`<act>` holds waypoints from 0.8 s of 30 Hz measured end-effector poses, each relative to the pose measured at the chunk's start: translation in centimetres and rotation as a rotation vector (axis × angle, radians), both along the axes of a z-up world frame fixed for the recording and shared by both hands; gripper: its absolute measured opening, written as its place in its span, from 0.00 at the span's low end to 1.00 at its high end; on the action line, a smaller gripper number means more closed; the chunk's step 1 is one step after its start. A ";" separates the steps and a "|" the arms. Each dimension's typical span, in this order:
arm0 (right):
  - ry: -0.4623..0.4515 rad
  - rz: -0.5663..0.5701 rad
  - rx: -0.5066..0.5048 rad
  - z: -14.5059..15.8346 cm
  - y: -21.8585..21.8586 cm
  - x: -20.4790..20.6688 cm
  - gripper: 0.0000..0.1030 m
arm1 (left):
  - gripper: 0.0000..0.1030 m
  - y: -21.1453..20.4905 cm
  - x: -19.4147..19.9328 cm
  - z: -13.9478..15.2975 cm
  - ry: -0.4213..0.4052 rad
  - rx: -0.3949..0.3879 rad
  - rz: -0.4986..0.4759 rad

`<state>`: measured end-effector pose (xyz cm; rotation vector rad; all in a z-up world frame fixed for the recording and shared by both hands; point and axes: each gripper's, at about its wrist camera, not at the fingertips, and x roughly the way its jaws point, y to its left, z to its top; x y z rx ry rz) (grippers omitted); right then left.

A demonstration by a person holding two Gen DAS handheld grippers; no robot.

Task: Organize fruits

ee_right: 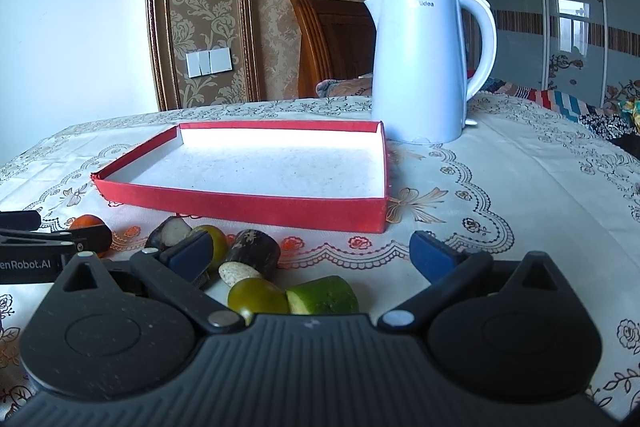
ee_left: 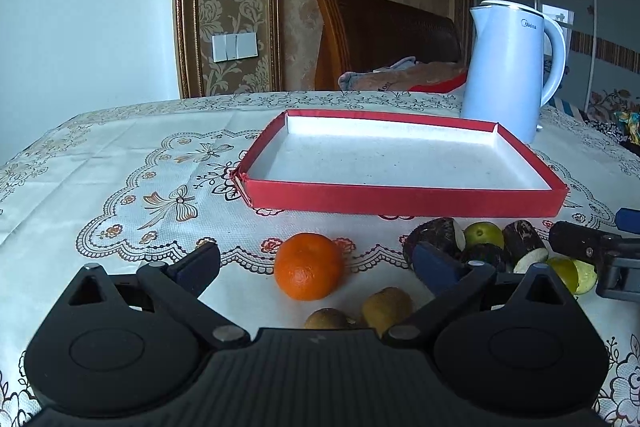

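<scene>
The left gripper's fingers stand spread wide and grip nothing; an orange sits on the bench between them, touching neither pad, with two kiwis just nearer. The right gripper's fingers are equally wide apart and empty, low over a cluster of fruit: dark-skinned sugarcane pieces, a round green fruit and a cut green piece beside it. Just beyond the fruit lies a shallow red tray with a white floor and nothing in it. A white electric kettle stands at the tray's far right corner on the embroidered tablecloth.
</scene>
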<state>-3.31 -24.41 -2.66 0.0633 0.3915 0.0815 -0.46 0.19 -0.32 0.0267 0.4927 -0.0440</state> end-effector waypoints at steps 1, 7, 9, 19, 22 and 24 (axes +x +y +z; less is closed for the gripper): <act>0.000 0.000 -0.001 0.0 0.0 0.0 1.00 | 1.00 0.0 0.0 0.0 0.000 -0.001 0.000; 0.007 -0.004 -0.001 0.0 0.0 0.0 1.00 | 1.00 -0.1 0.1 -0.1 0.008 0.007 0.004; 0.013 -0.004 -0.001 0.0 0.0 0.1 1.00 | 1.00 -0.2 0.3 -0.2 0.019 0.012 0.003; 0.020 -0.010 0.006 -0.1 -0.1 0.3 1.00 | 1.00 -0.3 0.3 -0.4 0.025 0.021 -0.004; 0.024 -0.008 0.005 -0.1 -0.1 0.4 1.00 | 1.00 -0.4 0.5 -0.5 0.041 0.026 -0.008; 0.025 -0.008 0.007 -0.1 -0.1 0.4 1.00 | 1.00 -0.4 0.4 -0.5 0.037 0.028 -0.009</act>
